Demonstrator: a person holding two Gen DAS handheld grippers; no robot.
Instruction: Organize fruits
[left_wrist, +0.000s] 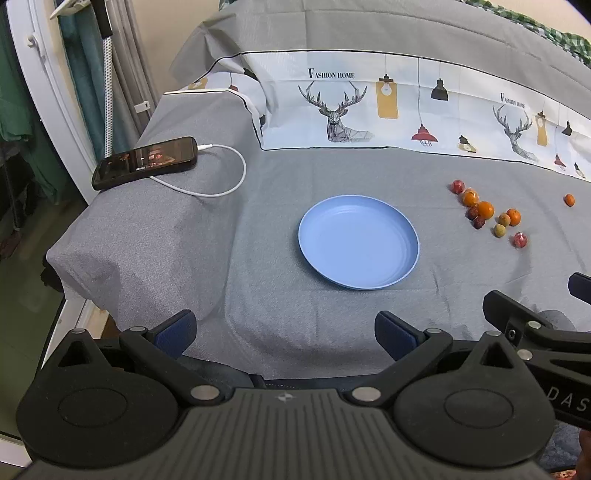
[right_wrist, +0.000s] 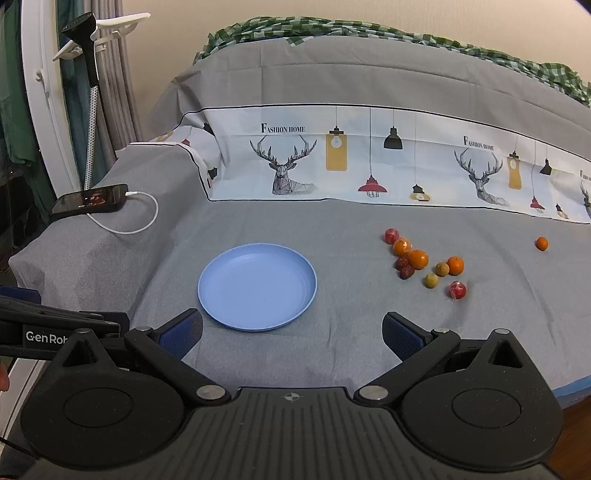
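Fruits (right_wrist: 424, 260) well beyond right hand-held gripper (right_wrist: 291, 332), rightward.

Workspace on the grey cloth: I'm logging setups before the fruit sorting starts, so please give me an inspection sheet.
Surface: grey cloth, wrinkled, with a deer-print band behind.
Job's things: blue plate empty; fruit cluster to its right on the cloth; lone orange fruit farther right.
Clutter: smartphone, screen lit, on the raised left corner.
Grippers: left gripper and right gripper both open, holding nothing.
Cables: white charging cable looped from the phone.
Surroundings: green checked fabric along the top; curtains at left.
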